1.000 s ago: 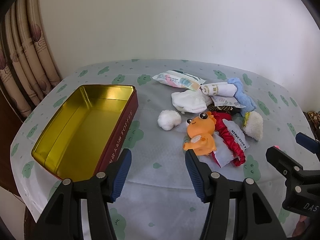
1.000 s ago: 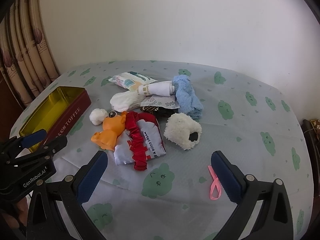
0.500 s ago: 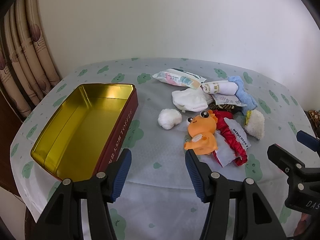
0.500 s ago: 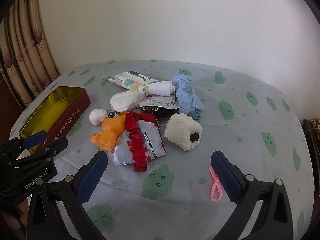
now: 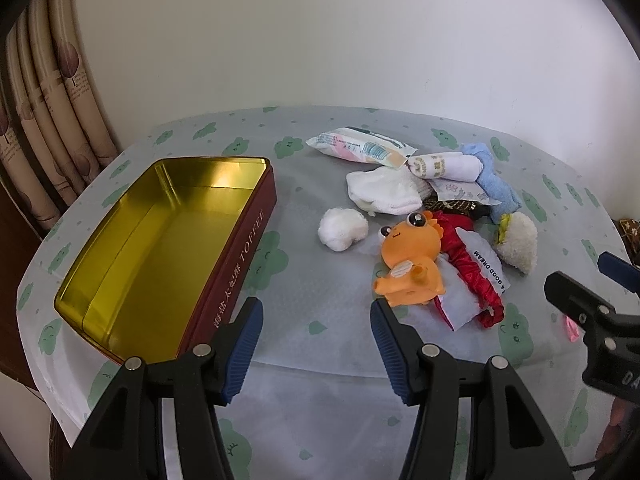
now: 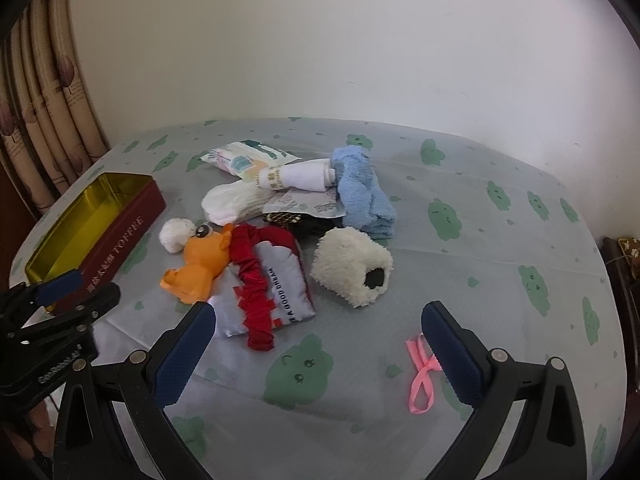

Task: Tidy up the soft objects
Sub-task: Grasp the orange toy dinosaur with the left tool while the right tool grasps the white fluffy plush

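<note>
A heap of soft things lies on the table: an orange toy (image 5: 412, 262) (image 6: 200, 260), a red-and-grey pouch (image 5: 476, 276) (image 6: 272, 284), a cotton ball (image 5: 342, 228) (image 6: 176, 234), a white sock (image 5: 380, 192), a blue cloth (image 6: 362, 198), a fluffy cream piece (image 6: 352, 266) (image 5: 518, 246). An open, empty gold-lined toffee tin (image 5: 160, 240) (image 6: 86, 224) stands to the left. My left gripper (image 5: 316, 332) is open and empty, near the tin's corner. My right gripper (image 6: 318, 344) is open and empty, before the pouch.
A pink ribbon (image 6: 420, 376) lies by my right gripper's right finger. A tissue pack (image 5: 360, 146) and a rolled white cloth (image 6: 298, 176) lie at the back of the heap. Curtains (image 5: 44, 120) hang at the left. A white wall stands behind the table.
Both grippers have shifted very slightly; the heap sits a little lower and closer in the right wrist view. Nothing was taken hold of or moved.
</note>
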